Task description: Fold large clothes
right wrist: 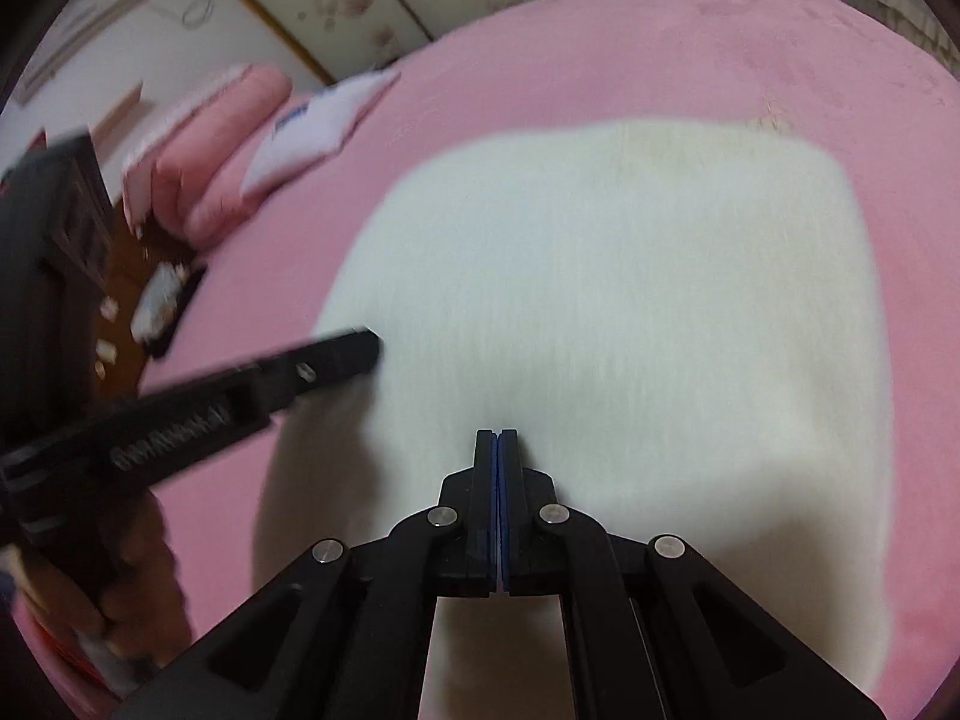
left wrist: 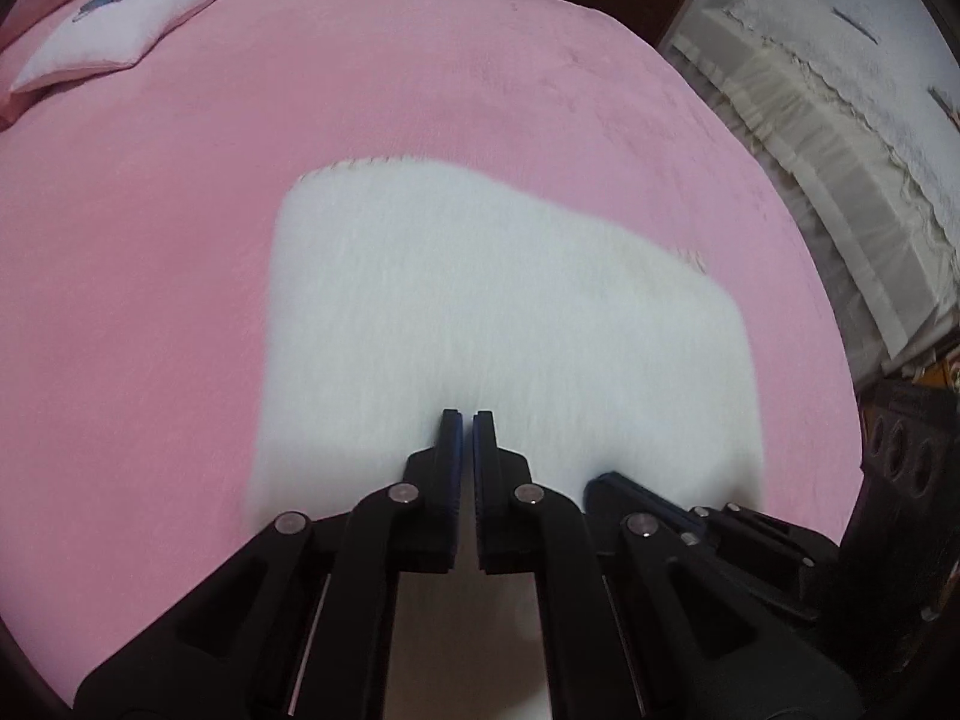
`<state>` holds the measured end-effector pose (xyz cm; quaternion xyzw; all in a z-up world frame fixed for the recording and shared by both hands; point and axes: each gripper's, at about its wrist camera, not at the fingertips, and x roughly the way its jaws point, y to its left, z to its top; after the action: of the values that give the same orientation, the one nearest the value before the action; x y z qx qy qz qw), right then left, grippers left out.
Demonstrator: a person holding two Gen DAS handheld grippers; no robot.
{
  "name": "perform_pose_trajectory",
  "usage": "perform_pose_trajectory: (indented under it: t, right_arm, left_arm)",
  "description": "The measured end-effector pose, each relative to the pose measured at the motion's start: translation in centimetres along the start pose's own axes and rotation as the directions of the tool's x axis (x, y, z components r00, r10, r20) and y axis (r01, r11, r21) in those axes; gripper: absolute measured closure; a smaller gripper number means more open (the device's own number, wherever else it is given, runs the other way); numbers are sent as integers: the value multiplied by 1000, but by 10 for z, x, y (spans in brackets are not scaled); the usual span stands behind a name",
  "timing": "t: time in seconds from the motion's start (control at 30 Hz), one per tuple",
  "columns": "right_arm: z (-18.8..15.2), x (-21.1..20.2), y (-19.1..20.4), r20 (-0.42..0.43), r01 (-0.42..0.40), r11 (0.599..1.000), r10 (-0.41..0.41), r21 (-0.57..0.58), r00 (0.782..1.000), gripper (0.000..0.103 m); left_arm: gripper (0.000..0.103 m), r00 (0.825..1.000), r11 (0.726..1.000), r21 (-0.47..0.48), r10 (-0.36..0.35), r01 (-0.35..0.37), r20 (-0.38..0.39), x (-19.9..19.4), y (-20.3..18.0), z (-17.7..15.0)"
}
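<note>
A white fluffy garment (left wrist: 480, 300) lies spread on the pink bed (left wrist: 420, 90), with stitched trim at its far edge. My left gripper (left wrist: 468, 417) is over its near part, its jaws closed with a sliver of white cloth between the pads. From the right wrist view, the left gripper (right wrist: 366, 351) meets the garment (right wrist: 600, 270) at its left edge, where the cloth rises in a fold. My right gripper (right wrist: 498, 435) is shut over the near middle of the cloth, which runs under it. The right gripper (left wrist: 600, 480) sits just right of the left one. Both views are motion-blurred.
A white pillow (left wrist: 120, 24) and a folded pink quilt (right wrist: 210, 168) lie at the bed's far left. White-covered furniture (left wrist: 810, 150) stands along the right side, with a dark box (left wrist: 900, 450) near it. A hand (right wrist: 132, 570) holds the left gripper's handle.
</note>
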<state>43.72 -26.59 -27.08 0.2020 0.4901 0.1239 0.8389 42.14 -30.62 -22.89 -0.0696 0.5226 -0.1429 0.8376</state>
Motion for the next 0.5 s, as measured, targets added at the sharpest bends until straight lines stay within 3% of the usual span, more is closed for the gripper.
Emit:
perform_pose_trajectory:
  t: [0.07,0.17,0.3,0.4,0.5]
  right_arm:
    - [19,11,-5,53,-25,998,21,62,998,103]
    - [73,-7,-51,45,31,992,-37,122,998,103]
    - [86,-17,-79,93,-4,984,-13,179,996,103]
    - [70,-45,-97,190,91,967,-138,238,972,103]
    - [61,-61,-91,205,201,948,-254,247,945,103]
  left_arm:
    - [102,1000,1000,-2,-5,5,17,22,2,15]
    - [102,1000,1000,13,19,-19,8,55,1,27]
    - [102,999,1000,-15,-17,17,29,69,23,36]
    - [102,999,999,-21,-33,34,16,79,31,39]
    - [102,1000,1000,-7,7,-7,23,78,32,41]
